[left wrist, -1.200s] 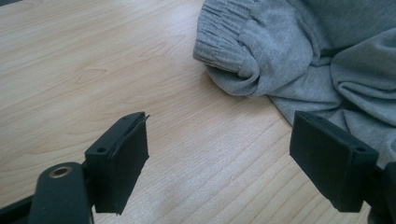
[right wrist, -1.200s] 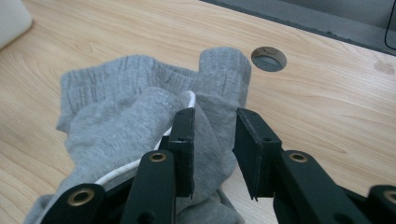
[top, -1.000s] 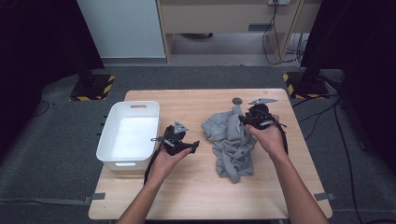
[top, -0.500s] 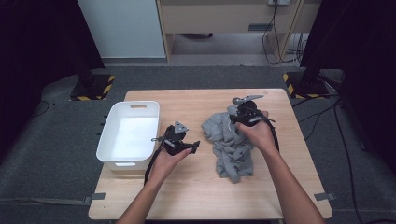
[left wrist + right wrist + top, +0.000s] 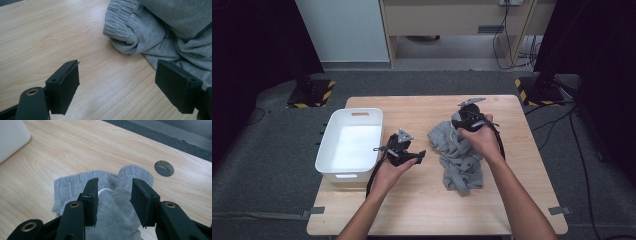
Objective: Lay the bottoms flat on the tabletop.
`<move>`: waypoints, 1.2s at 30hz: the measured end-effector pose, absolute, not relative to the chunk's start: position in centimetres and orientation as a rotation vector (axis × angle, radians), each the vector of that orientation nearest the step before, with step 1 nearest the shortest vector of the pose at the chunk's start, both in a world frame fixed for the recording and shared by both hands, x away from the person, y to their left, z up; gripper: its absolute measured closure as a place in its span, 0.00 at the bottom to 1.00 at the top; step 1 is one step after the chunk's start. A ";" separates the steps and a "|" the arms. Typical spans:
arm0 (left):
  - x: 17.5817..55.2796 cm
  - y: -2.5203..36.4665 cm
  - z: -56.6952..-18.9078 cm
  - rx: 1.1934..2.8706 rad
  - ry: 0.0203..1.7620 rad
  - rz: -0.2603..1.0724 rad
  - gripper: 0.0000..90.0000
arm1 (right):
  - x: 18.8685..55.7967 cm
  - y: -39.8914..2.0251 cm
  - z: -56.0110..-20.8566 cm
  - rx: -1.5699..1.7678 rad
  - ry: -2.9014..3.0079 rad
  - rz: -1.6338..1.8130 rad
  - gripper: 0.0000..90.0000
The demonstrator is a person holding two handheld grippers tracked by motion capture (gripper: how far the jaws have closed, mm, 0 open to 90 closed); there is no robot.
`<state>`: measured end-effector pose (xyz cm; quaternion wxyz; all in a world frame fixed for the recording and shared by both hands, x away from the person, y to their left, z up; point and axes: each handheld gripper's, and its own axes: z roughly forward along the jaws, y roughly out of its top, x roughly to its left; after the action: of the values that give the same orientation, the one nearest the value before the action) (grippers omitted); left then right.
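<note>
While grey sweatpants (image 5: pixel 458 152) lie crumpled on table (image 5: pixel 422 210), bin (image 5: pixel 352 145) empty; left gripper (image 5: pixel 117 85) wide, idle; right gripper (image 5: pixel 113 202) half-open over waistband, opening, nothing gripped.

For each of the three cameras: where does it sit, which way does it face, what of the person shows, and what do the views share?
High view: above the person's side, facing forward and down on the table, bin and grey garment; both forearms and hands show.
Left gripper view: rides the left gripper, looking along its open jaws over bare wood to the garment's edge.
Right gripper view: rides the right gripper, looking down on the garment's waistband; its jaws have just been opening, with cloth between them.
Shared: all three show the garment and table.
</note>
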<state>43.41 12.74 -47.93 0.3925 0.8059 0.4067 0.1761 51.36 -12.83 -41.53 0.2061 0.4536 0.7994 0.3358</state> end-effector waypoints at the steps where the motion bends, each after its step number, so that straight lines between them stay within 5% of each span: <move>1: 43.4 12.7 -47.9 2.044 1.032 0.447 0.21 | 51.5 -12.8 -41.5 1.261 2.224 0.932 0.64; 14: 43.3 12.6 -48.0 2.052 1.026 0.445 0.21 | 52.9 -10.9 -43.1 1.295 2.219 0.807 0.56; 23: 43.3 12.4 -48.1 2.059 1.023 0.445 0.21 | 51.0 -11.3 -43.9 1.252 2.281 0.783 0.46; 36: 43.2 12.2 -48.2 2.074 1.020 0.444 0.21 | 47.9 -13.7 -47.3 1.241 2.346 0.760 0.46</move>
<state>43.24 12.25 -48.23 0.3841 0.8137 0.4001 0.1743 47.90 -13.70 -47.33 0.1890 0.4414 0.8345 0.2704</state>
